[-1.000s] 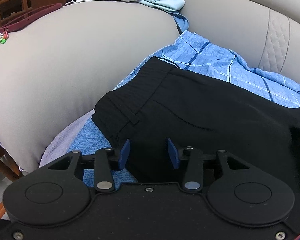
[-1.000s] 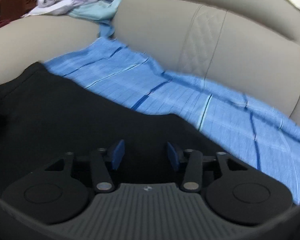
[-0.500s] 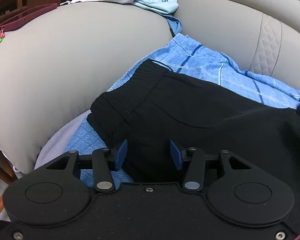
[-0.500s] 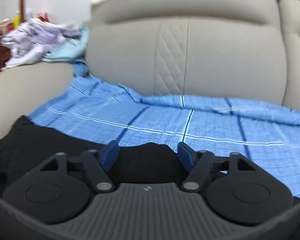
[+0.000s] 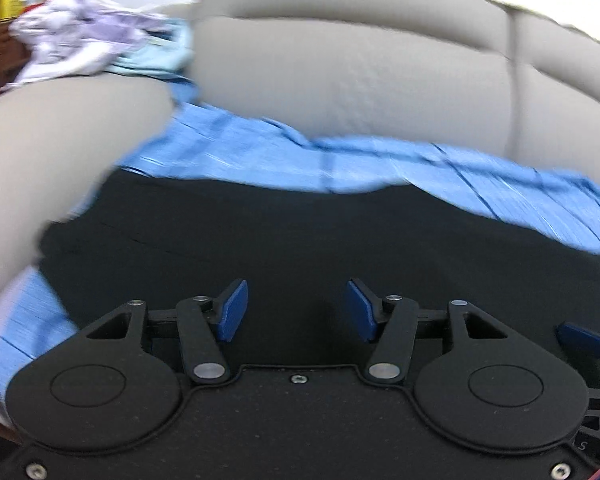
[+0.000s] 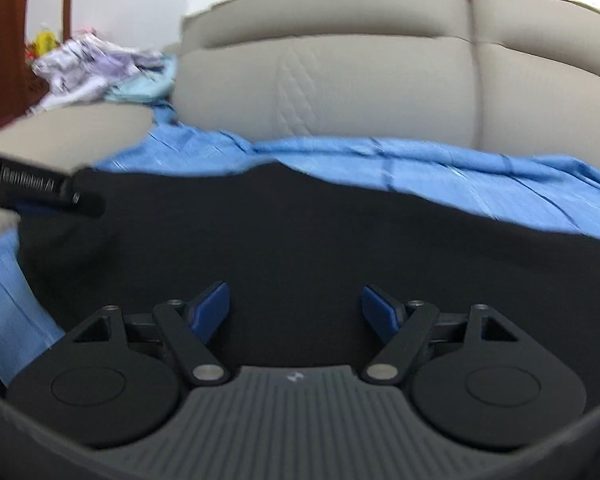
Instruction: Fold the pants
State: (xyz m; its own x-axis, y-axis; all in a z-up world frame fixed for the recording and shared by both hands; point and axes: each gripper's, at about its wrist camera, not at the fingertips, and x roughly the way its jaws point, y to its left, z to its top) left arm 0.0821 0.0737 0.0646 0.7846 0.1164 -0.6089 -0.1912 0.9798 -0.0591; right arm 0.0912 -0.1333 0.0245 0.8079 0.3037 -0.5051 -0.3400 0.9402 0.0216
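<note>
Between both grippers' spread jaws, black pants [image 5: 300, 240] lie flat.

Black pants [image 5: 300, 232] are lying spread across a blue checked sheet [image 5: 380, 164] covering the seat of a beige sofa [image 5: 352, 76]. The left gripper [image 5: 294, 310] is hovering low over the near edge of the dark fabric, its blue-padded fingers [image 5: 232, 310] standing apart with nothing between them. At the far right edge, a blue pad of the right gripper [image 5: 582, 340] is showing just above the pants. A heap of pale lilac and light-blue clothes [image 5: 96, 48] is sitting on the sofa's padded armrest at upper left. The frame is blurring throughout.
</note>
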